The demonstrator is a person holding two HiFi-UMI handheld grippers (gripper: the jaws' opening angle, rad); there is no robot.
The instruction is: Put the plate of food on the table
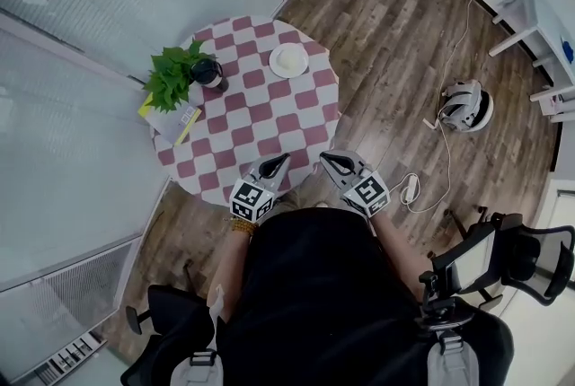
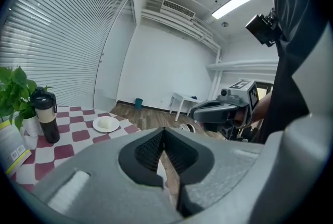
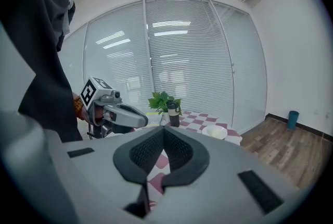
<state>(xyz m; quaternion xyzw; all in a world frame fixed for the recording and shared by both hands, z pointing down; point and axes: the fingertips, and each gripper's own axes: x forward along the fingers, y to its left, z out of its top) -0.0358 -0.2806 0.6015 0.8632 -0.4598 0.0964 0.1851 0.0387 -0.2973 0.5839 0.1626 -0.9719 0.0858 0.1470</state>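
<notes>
The left hand-held gripper [image 1: 274, 166] and the right hand-held gripper [image 1: 333, 162] hang over the near edge of the bench [image 1: 260, 117], both pinched together and empty. The plate [image 1: 288, 61] already sits on the far side, close to the rim. I reckon a careless reach could nudge it off, or tip the flask [image 1: 208, 74] beside the plant [image 1: 173, 75]. The plate holds one pale lump of food [image 1: 289, 57]; the flask is capped, its contents unseen.
</notes>
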